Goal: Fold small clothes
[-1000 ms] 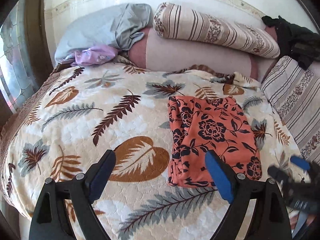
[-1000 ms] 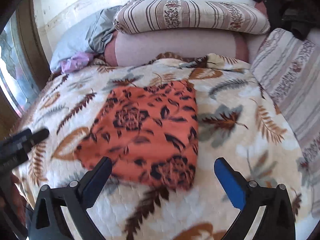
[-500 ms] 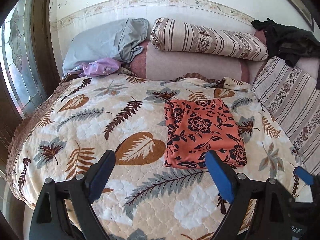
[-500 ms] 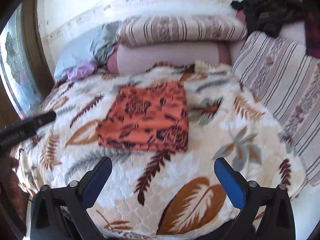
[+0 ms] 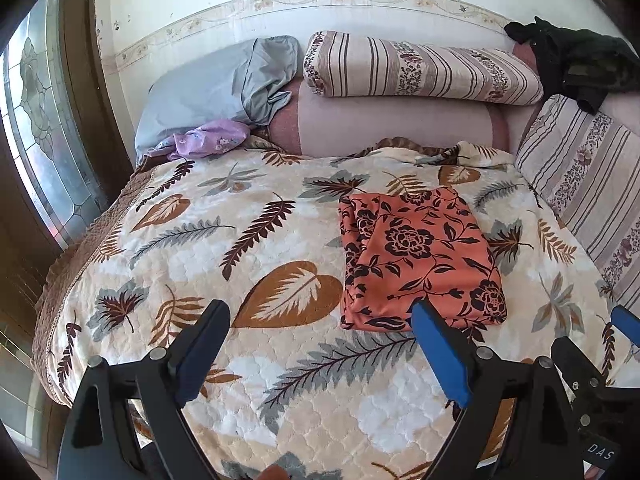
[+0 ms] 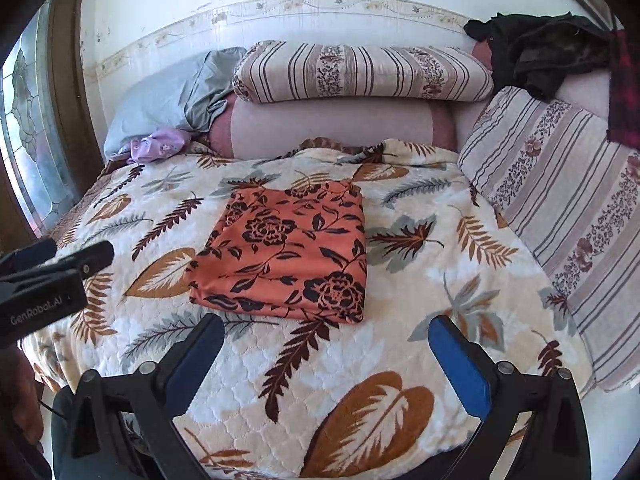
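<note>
Leaf-print quilt [image 5: 200, 240] over a bed, striped pillows [image 5: 420, 68] by the wall, orange floral cloth [image 6: 288, 248] folded flat ahead of both claws, left claw [image 5: 320, 356] and right claw [image 6: 326, 364] spread wide, empty

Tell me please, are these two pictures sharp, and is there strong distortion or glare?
Left wrist view: sharp on the folded orange garment, with fisheye bending at the wall border and dark corners. Right wrist view: equally sharp, the same curved edges; daylight from the stained-glass window whitens the wall, and the left gripper intrudes at the edge.
</note>
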